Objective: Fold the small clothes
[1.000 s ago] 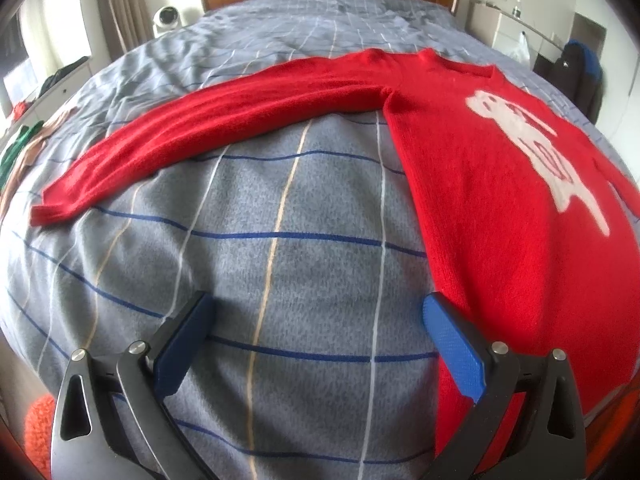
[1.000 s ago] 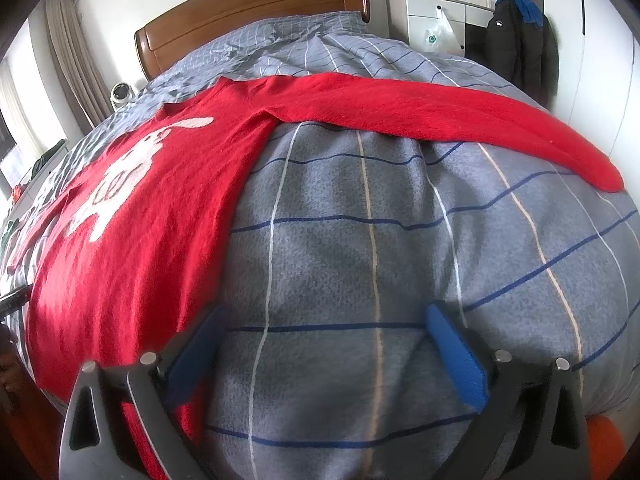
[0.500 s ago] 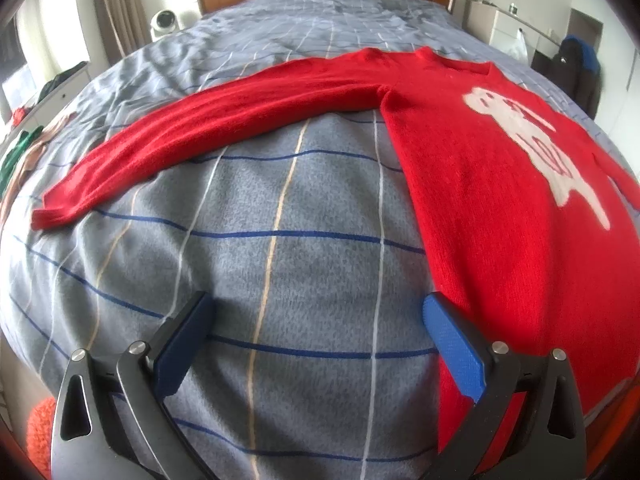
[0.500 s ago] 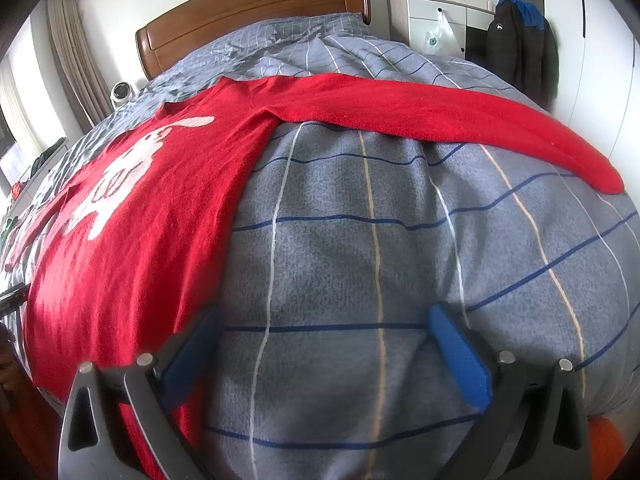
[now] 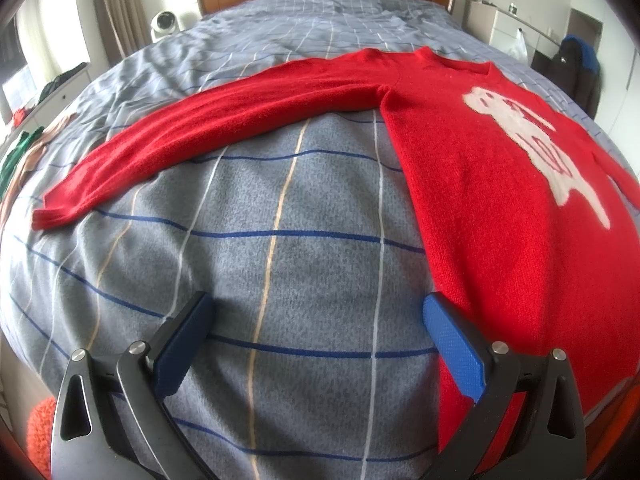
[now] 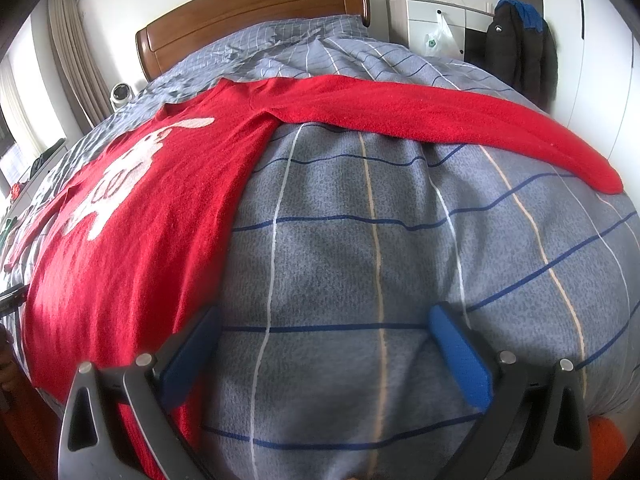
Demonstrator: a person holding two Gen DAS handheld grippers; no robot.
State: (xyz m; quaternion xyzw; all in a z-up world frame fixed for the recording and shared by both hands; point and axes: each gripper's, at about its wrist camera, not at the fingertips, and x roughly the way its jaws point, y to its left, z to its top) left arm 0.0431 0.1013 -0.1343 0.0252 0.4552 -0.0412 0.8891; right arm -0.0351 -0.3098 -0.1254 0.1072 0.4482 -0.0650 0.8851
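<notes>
A red sweater (image 5: 500,208) with a white animal figure lies flat, front up, on the grey checked bedspread (image 5: 288,264), both sleeves spread out sideways. My left gripper (image 5: 316,320) hovers open over bare bedspread below the left sleeve (image 5: 224,128), its right finger at the sweater's side edge. In the right wrist view the sweater (image 6: 144,216) fills the left side and its other sleeve (image 6: 448,120) runs to the right. My right gripper (image 6: 324,332) is open over the bedspread (image 6: 380,248), its left finger at the body's edge. Neither holds anything.
A wooden headboard (image 6: 256,20) closes the far end of the bed. A white cabinet (image 6: 432,24) and a dark jacket (image 6: 520,52) stand at the right wall. Clothes lie on a ledge (image 5: 24,148) at the left. A small white fan (image 5: 165,24) sits beside the bed.
Both grippers stayed open. The views shifted only slightly; the sweater has not moved.
</notes>
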